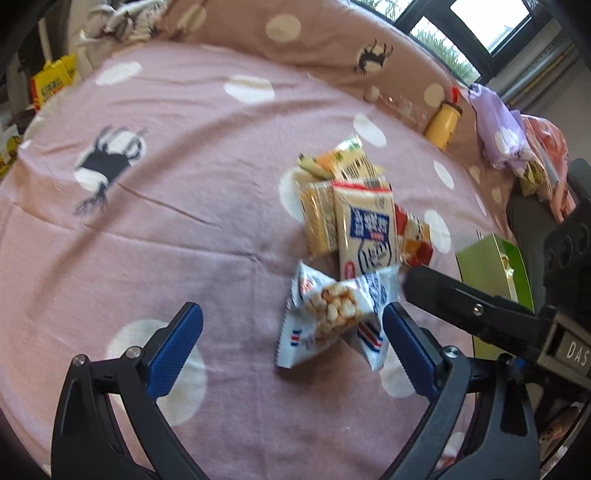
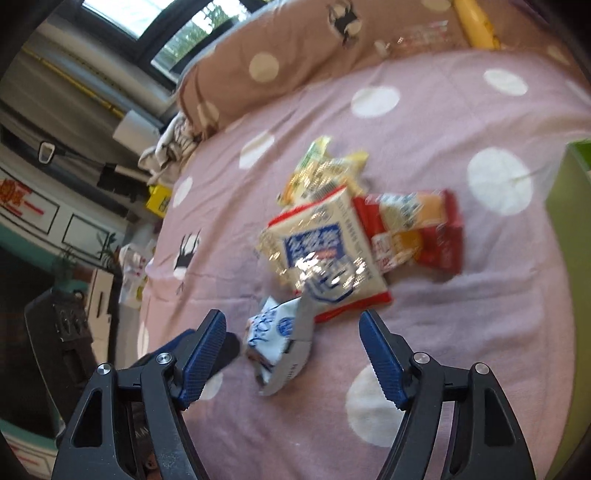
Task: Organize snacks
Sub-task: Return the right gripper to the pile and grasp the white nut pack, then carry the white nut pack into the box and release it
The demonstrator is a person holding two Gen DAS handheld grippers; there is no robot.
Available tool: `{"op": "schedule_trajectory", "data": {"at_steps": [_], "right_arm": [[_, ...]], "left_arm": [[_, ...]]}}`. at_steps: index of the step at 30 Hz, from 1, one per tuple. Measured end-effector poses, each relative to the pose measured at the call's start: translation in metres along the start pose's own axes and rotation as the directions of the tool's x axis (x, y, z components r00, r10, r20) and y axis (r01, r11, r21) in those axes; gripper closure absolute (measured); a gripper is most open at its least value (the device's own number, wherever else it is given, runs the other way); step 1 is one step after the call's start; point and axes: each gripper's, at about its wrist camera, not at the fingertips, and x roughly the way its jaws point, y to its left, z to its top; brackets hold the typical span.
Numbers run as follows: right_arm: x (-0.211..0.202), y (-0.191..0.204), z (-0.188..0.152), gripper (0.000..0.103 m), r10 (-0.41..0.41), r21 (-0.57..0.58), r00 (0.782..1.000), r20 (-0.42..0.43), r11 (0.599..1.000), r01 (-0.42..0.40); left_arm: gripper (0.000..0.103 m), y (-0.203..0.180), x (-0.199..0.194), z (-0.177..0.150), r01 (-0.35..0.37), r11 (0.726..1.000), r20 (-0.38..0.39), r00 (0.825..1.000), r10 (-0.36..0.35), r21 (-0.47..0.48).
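Note:
A small heap of snack packets lies on the pink spotted bedsheet [image 1: 184, 240]. A white and blue packet [image 1: 328, 317] with pictured cubes lies nearest, between the open fingers of my left gripper [image 1: 291, 321]. Behind it lie a cream packet with a blue label [image 1: 365, 229], a yellow packet [image 1: 317, 218], a red one [image 1: 417, 236] and a pale yellow one [image 1: 343, 158]. In the right wrist view my right gripper [image 2: 291, 332] is open over the white and blue packet [image 2: 277, 339], with the cream packet [image 2: 321, 251] and red packet [image 2: 417, 229] beyond.
A green box [image 1: 491, 266] stands at the bed's right side, also seen in the right wrist view [image 2: 569, 229]. A brown spotted pillow [image 1: 295, 33] lies at the back, with a yellow bottle [image 1: 443, 125] and a purple bag [image 1: 498, 125]. Yellow boxes [image 1: 51, 81] sit far left.

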Motion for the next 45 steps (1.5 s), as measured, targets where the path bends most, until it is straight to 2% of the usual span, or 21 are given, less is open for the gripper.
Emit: {"op": "schedule_trajectory", "data": {"at_steps": [2, 9, 11, 12, 13, 19, 24, 28, 34, 37, 40, 45], "right_arm": [[0.006, 0.001, 0.0, 0.028, 0.017, 0.003, 1.0, -0.017, 1.0, -0.017], [0.033, -0.003, 0.0, 0.028, 0.041, 0.031, 0.996, -0.077, 0.999, -0.039], [0.038, -0.005, 0.0, 0.039, 0.043, 0.031, 0.995, -0.09, 0.999, -0.04], [0.041, -0.006, 0.0, 0.043, 0.05, 0.034, 0.993, -0.104, 0.998, -0.047], [0.044, -0.007, 0.0, 0.048, 0.064, 0.041, 0.991, -0.119, 0.997, -0.059], [0.037, -0.007, -0.003, 0.051, 0.077, 0.045, 0.991, -0.107, 0.996, -0.073], [-0.003, 0.006, -0.001, 0.051, 0.025, -0.026, 1.0, -0.004, 0.999, -0.025], [-0.043, 0.01, -0.001, 0.051, -0.021, -0.055, 0.994, 0.109, 0.998, 0.027], [-0.11, -0.014, 0.005, 0.051, -0.046, -0.009, 0.962, 0.269, 0.999, 0.051], [-0.138, -0.034, 0.005, 0.051, -0.077, 0.036, 0.939, 0.334, 0.997, 0.069], [-0.16, -0.059, 0.002, 0.05, -0.129, 0.109, 0.925, 0.357, 0.989, 0.096], [-0.179, -0.09, -0.003, 0.05, -0.204, 0.221, 0.902, 0.38, 0.967, 0.126]], "left_arm": [[0.006, -0.004, 0.006, -0.003, 0.017, 1.0, -0.033, 0.999, -0.016, 0.007], [0.016, -0.011, 0.025, -0.01, 0.079, 0.997, -0.103, 0.992, -0.079, 0.003], [0.027, -0.015, 0.024, -0.011, 0.093, 0.995, -0.099, 0.991, -0.09, 0.026], [0.041, -0.017, 0.025, -0.012, 0.119, 0.992, -0.105, 0.988, -0.116, 0.027], [0.048, -0.017, 0.027, -0.012, 0.156, 0.988, -0.118, 0.981, -0.153, 0.018], [0.05, -0.03, 0.015, -0.015, 0.158, 0.986, -0.071, 0.985, -0.154, 0.055], [0.052, -0.057, -0.007, -0.014, 0.208, 0.968, 0.02, 0.977, -0.213, 0.139], [0.053, -0.092, -0.023, -0.011, 0.254, 0.937, 0.067, 0.959, -0.277, 0.24], [0.055, -0.156, -0.03, -0.002, 0.272, 0.884, 0.072, 0.944, -0.321, 0.379], [0.055, -0.187, -0.024, -0.003, 0.311, 0.848, 0.044, 0.93, -0.364, 0.429], [0.055, -0.212, -0.009, -0.005, 0.372, 0.815, -0.016, 0.913, -0.409, 0.444], [0.055, -0.248, 0.009, -0.012, 0.407, 0.776, -0.09, 0.904, -0.418, 0.482]]}}
